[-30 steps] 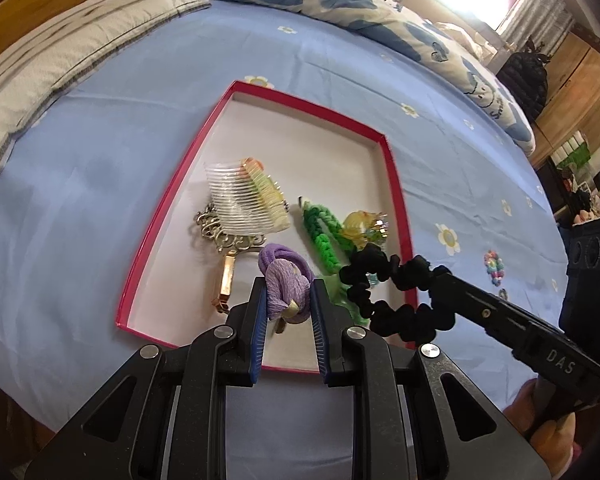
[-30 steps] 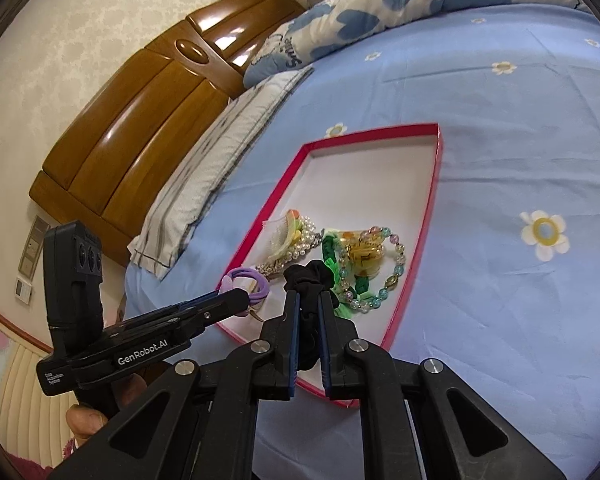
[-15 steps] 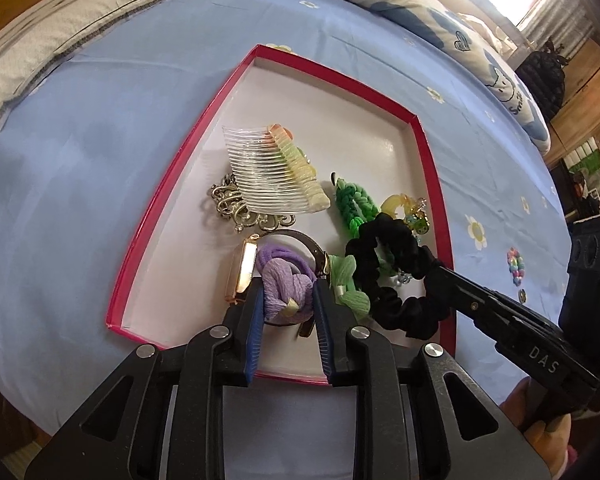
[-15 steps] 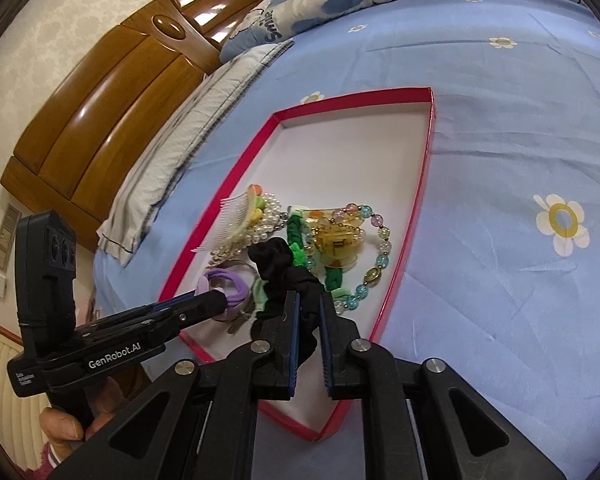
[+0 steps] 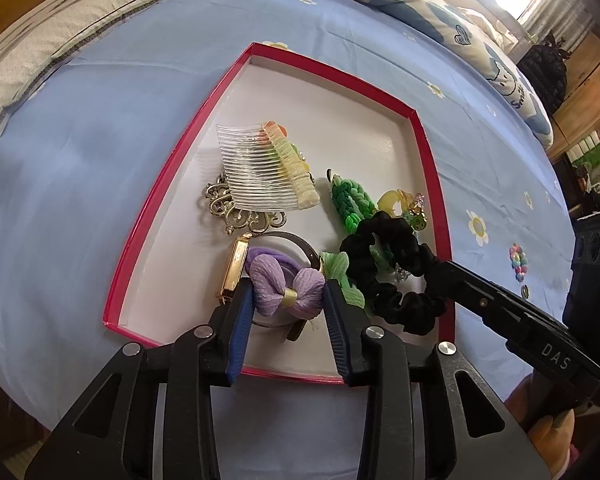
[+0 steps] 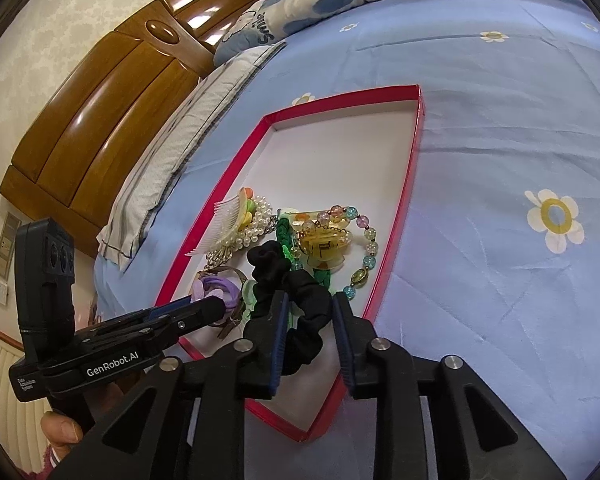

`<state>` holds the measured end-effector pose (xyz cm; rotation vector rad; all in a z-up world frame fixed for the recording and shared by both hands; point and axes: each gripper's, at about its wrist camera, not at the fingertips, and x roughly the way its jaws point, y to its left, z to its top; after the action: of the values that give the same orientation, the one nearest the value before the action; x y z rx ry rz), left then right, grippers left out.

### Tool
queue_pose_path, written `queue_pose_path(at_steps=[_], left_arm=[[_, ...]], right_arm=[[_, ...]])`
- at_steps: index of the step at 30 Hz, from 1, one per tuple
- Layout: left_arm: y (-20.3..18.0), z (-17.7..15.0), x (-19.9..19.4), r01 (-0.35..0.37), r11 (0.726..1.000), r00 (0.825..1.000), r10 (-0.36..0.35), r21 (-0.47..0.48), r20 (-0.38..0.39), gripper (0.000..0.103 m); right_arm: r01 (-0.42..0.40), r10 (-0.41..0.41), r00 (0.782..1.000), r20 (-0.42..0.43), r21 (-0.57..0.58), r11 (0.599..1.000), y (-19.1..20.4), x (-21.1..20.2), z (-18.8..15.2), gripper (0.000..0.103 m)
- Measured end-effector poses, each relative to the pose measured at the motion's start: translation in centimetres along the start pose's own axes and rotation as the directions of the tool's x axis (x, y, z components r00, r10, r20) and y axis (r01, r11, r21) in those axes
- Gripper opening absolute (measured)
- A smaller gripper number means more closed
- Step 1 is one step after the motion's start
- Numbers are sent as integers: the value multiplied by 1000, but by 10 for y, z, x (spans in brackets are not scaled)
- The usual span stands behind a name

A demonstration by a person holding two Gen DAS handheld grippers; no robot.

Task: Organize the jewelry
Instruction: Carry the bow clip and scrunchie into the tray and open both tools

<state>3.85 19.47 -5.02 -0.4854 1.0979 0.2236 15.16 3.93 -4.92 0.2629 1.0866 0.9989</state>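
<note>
- Left gripper is opening around the purple bow, releasing it into the red tray.
- Right gripper is opening, dropping the black scrunchie beside it.

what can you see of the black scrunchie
The scrunchie is a ruffled ring of matte black fabric, lying loose and crumpled in the near right corner of the red-rimmed tray. It overlaps the green braided piece and a light green bow. The right gripper straddles it; its jaws are opening, and the pads no longer pinch it.
</note>
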Motion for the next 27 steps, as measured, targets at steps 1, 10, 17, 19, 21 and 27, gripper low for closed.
queue_pose_path(at_steps=[1, 10, 17, 19, 21, 27], left_arm=[[0, 0, 0, -1, 1000, 1000, 1, 1, 0, 35], [-4, -4, -10, -12, 1000, 1000, 12, 8, 13, 40], [-6, -9, -17, -5, 1000, 1000, 5, 12, 23, 43], [-7, -11, -21, -3, 1000, 1000, 3, 16, 30, 44], [-8, -12, -24, -4, 1000, 999, 4, 19, 39, 48], [-7, -15, -30, -2, 1000, 998, 1, 17, 57, 50]], right_arm=[[-1, 1, 1000, 2, 0, 1000, 0, -1, 0, 29], [-6, 6, 1000, 18, 1, 1000, 4, -8, -1, 30], [-16, 16, 999, 32, 6, 1000, 4, -15, -3, 38], [-22, 21, 999, 36, 10, 1000, 4, -17, -4, 39], [-28, 28, 999, 43, 15, 999, 4, -20, -4, 42], [-41, 39, 997, 67, 31, 999, 3, -28, -8, 48]])
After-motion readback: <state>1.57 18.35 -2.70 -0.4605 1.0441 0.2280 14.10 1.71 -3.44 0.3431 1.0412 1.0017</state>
